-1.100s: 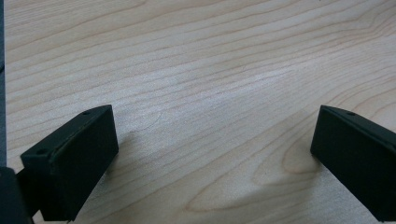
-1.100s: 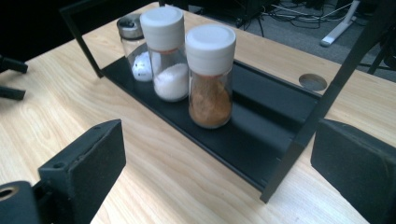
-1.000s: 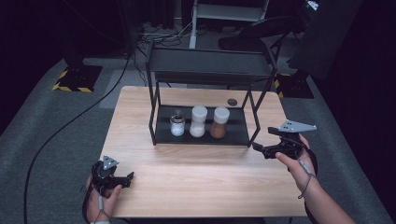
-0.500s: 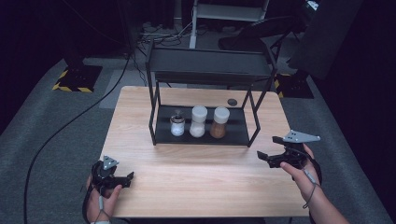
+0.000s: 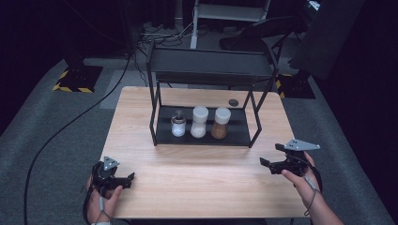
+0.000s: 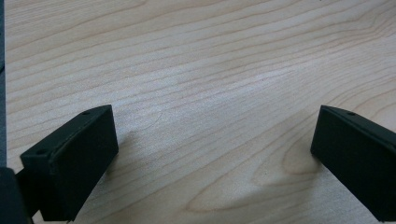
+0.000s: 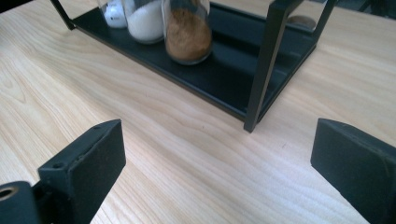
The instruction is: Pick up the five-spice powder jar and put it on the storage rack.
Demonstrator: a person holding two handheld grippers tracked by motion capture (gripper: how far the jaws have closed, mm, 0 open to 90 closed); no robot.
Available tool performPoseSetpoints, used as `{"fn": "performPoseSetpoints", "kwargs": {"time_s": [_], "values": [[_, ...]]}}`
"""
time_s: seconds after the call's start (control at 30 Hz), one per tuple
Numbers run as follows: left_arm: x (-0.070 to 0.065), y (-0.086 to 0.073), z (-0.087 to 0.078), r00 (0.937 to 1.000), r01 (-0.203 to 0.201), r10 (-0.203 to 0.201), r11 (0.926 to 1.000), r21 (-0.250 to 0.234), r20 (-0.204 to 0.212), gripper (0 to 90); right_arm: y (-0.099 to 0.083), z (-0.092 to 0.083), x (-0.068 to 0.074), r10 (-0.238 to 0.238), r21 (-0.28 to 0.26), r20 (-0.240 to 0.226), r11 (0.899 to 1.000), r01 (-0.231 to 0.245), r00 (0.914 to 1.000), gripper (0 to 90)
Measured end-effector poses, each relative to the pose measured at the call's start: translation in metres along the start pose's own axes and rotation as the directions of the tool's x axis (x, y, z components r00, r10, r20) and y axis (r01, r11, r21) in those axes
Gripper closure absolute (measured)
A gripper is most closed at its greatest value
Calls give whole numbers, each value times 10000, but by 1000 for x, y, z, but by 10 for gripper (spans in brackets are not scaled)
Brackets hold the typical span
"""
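Since your right claw (image 5: 268, 164) sits wide open just off the rack's (image 5: 202, 135) front corner, you're lined up for the brown spice jar (image 5: 220, 123); left claw (image 5: 127, 178) rests wide too.

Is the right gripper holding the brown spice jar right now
No, the right gripper is open and empty over the table, apart from the brown spice jar on the rack.
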State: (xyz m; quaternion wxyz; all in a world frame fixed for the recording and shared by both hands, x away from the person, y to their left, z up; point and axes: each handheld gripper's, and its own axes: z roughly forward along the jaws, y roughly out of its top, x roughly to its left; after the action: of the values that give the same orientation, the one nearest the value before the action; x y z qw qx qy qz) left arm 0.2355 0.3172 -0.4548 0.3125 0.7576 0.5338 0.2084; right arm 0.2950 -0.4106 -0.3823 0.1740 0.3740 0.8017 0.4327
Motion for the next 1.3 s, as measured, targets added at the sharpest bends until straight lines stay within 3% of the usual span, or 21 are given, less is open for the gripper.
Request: {"fn": "performPoseSetpoints", "kwargs": {"time_s": [0.33, 1.3], "values": [[0, 0, 0, 10000, 1, -1, 10000, -1, 0, 1, -20, 9, -5, 265, 166, -220, 9995, -262, 9994, 33], [0, 0, 0, 10000, 14, -14, 10000, -2, -5, 1, -56, 30, -7, 709, 1007, -55, 9924, -700, 9975, 34]]}}
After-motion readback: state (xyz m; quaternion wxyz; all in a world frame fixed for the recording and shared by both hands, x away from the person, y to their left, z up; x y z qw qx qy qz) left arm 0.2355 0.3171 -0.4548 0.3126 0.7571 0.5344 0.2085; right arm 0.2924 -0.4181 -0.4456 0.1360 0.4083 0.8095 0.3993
